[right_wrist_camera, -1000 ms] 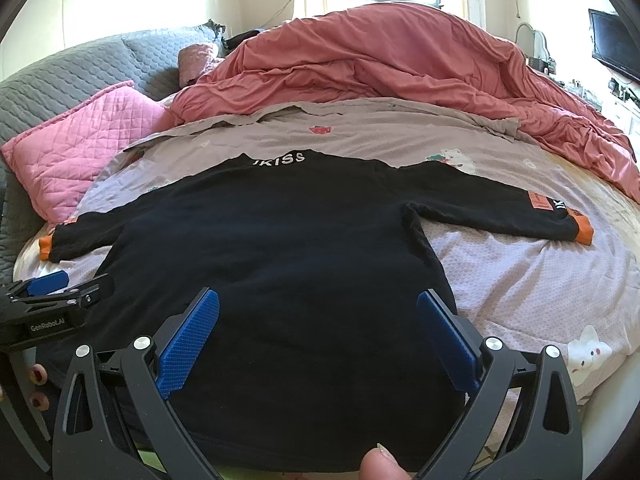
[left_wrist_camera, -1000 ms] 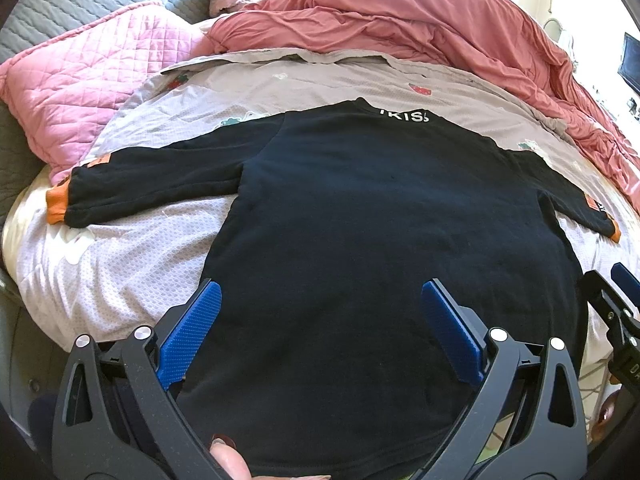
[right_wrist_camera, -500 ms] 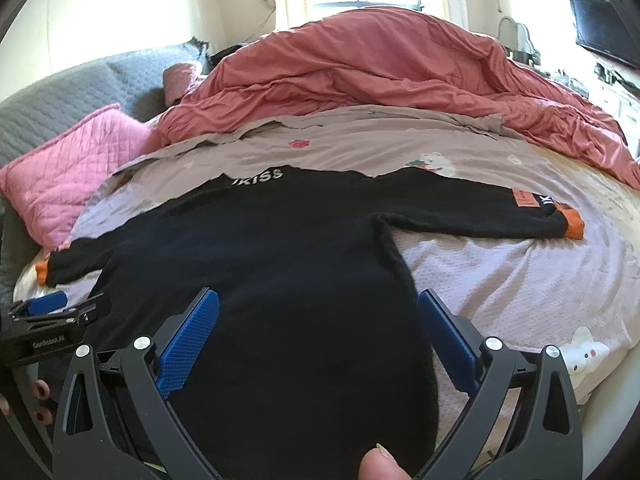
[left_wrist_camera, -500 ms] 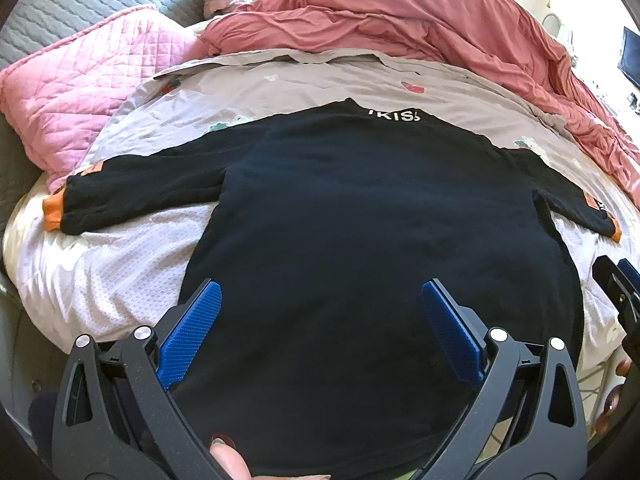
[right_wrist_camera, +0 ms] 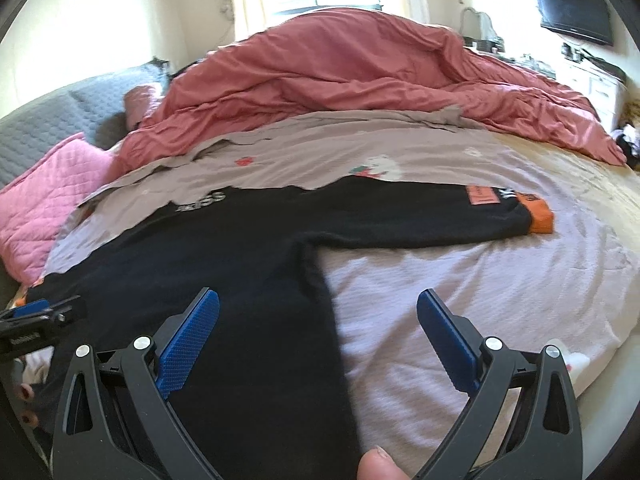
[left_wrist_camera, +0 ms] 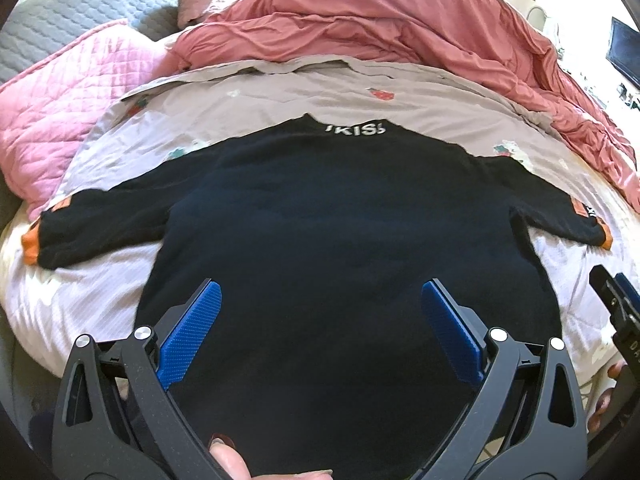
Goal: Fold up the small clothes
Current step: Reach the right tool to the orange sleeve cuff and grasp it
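**Sweater laid flat, both tools wide and empty: the risks are in the first grab**

Sweater (left_wrist_camera: 340, 232), black with orange cuffs, lies spread face-down on the bed (right_wrist_camera: 460, 280), collar toward the rumpled red duvet (left_wrist_camera: 400, 32), sleeves stretched out to either side. The left tool (left_wrist_camera: 320, 316) hovers over the lower body of the garment with its blue pads far apart and nothing between them. The right tool (right_wrist_camera: 318, 316) hangs over the right side seam, likewise gaping and empty, one pad above black knit and the other above the pale sheet.

Nothing appears folded yet, so the likely trouble lies in the pickup. The knit looks thick and soft: a shallow pinch could slip off, while a deep one may catch the sheet along with the sweater and drag the bedding into the fold. The right sleeve (right_wrist_camera: 440, 220) reaches well out toward its cuff (right_wrist_camera: 538, 216); lifting it from the middle would probably let the end droop and twist. The pink quilted pillow (left_wrist_camera: 68, 120) sits near the left cuff (left_wrist_camera: 30, 242), which lies close to the mattress edge and could slide off if the body is tugged.
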Demonstrator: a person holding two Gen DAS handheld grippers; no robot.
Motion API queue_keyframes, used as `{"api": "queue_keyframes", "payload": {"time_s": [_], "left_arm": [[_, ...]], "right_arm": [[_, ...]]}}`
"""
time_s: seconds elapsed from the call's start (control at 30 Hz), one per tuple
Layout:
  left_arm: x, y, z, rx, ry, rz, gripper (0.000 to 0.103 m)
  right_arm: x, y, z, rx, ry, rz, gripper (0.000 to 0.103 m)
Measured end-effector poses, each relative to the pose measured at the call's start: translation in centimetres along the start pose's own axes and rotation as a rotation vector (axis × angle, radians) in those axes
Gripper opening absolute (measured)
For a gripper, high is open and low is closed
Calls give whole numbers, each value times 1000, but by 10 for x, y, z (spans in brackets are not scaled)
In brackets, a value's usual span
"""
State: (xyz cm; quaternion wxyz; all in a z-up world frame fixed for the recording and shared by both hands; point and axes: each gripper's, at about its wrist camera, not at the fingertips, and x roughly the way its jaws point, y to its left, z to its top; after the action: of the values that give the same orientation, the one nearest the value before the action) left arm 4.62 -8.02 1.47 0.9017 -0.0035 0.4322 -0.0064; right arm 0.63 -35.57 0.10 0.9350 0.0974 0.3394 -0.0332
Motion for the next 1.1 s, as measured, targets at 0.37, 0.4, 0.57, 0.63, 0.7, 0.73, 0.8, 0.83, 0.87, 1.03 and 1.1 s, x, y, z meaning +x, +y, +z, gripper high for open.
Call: {"api": "queue_keyframes", "payload": {"time_s": [0.37, 0.4, 0.57, 0.63, 0.7, 0.73, 0.8, 0.83, 0.87, 1.03, 1.1], "left_arm": [[35, -42, 33, 57, 27, -64, 94], [39, -45, 35, 64, 33, -65, 94], [59, -63, 43, 99, 65, -91, 94], [69, -71, 45, 111, 81, -109, 94], [79, -77, 47, 117, 101, -143, 94], [84, -80, 47, 117, 111, -151, 94], [92, -86, 48, 116, 119, -176, 94], [94, -88, 48, 111, 111, -177, 94], [97, -91, 49, 107, 94, -183, 94], [113, -106, 49, 130, 103, -181, 94], [121, -113, 48, 135, 110, -179, 94]], "right_arm": [[29, -84, 24, 112, 5, -177, 99], [32, -94, 28, 128, -2, -186, 99], [55, -148, 49, 196, 10, -270, 99], [65, -165, 56, 196, 21, -306, 99], [77, -183, 64, 190, 45, -338, 99], [84, -192, 67, 184, 55, -331, 99], [94, -203, 71, 174, 82, -349, 99], [101, -209, 73, 174, 98, -343, 99], [108, -216, 75, 176, 118, -358, 99], [131, -242, 82, 206, 160, -346, 98], [139, -250, 83, 217, 176, -343, 97]]}}
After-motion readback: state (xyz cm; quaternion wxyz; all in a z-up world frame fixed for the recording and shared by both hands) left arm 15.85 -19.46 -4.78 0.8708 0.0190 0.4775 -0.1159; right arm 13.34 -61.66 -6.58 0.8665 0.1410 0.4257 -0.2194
